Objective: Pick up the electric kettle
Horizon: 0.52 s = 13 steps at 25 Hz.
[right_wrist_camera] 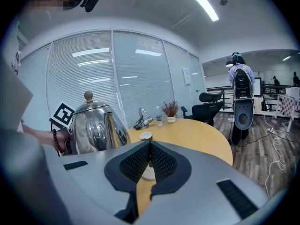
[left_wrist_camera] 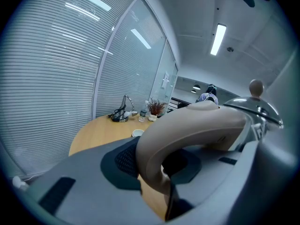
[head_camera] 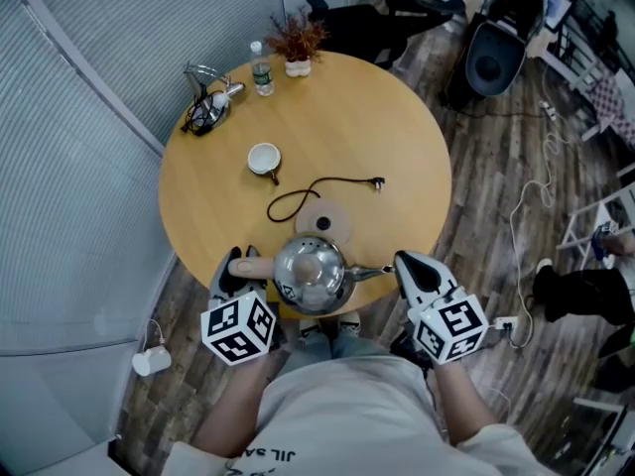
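The steel electric kettle (head_camera: 310, 274) with a beige handle (head_camera: 253, 266) hangs over the near edge of the round wooden table (head_camera: 397, 147), apart from its round base (head_camera: 322, 222). My left gripper (head_camera: 238, 266) is shut on the handle; in the left gripper view the beige handle (left_wrist_camera: 197, 130) fills the gap between the jaws and the lid knob (left_wrist_camera: 256, 86) shows at right. My right gripper (head_camera: 404, 262) is just right of the spout, shut with nothing in it; its pads (right_wrist_camera: 140, 163) meet. The kettle (right_wrist_camera: 93, 125) stands to its left.
The base's black cord (head_camera: 327, 184) trails across the table. Farther back are a white cup (head_camera: 264, 158), a water bottle (head_camera: 262, 70), a small potted plant (head_camera: 297, 48) and a wire holder (head_camera: 206, 102). A glass wall runs along the left; a chair (head_camera: 367, 18) and a speaker (head_camera: 491, 58) stand beyond.
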Motion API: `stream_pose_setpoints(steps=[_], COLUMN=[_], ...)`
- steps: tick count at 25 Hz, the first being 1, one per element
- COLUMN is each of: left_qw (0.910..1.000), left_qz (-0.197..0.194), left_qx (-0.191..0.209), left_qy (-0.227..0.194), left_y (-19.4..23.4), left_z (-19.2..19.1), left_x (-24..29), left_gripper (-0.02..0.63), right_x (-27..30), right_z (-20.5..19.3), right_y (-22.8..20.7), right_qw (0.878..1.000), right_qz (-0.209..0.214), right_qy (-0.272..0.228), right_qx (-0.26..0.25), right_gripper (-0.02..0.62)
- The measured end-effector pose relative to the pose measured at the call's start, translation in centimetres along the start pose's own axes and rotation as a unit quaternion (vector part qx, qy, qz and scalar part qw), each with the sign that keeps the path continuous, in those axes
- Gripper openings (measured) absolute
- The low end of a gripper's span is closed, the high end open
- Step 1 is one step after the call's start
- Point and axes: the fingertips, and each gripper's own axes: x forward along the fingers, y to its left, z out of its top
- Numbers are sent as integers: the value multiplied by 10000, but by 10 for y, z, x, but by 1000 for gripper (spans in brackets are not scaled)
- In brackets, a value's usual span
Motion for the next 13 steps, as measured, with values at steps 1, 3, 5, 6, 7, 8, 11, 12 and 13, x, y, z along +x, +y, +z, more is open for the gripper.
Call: stream_pose_setpoints(steps=[1, 3, 5, 6, 7, 8, 11, 12, 13], left_qw=[10000, 10000, 10000, 10000, 10000, 10000, 10000, 10000, 10000], left_qz=[-3, -18, -37, -44, -48, -51, -61, -67, -73], left_qx=[-6, -9, -7, -10, -15, -21, -20, -15, -8], left_qy=[2, -1, -6, -6, -8, -12, -4, 4, 13], left_y=[0, 0, 0, 0, 1, 1, 0, 0, -1], left_z=[-1, -1, 0, 0, 1, 1, -1, -2, -3], left_x=[0, 0, 0, 0, 0, 0, -1, -1, -2], left_gripper=[106, 106, 106, 106, 106, 106, 106, 106, 106], right_x=[-1, -2, -3, -3, -2, -2, -4, -5, -7], right_z=[-1, -2, -2, -2, -3, -3, -7, -8, -9], right_y=[0, -1, 0, 0, 1, 2, 4, 5, 6], right_qw=[10000, 10000, 10000, 10000, 10000, 10000, 10000, 10000, 10000], right_qz=[-9, -33, -47, -46, -41, -33, -30, -35, -40], right_qy=[-2, -14, -23, -21, -15, -11, 5, 20, 36], right_qx=[13, 36, 39, 34, 25, 15, 6, 6, 5], right_gripper=[31, 31, 31, 31, 31, 31, 31, 31, 31])
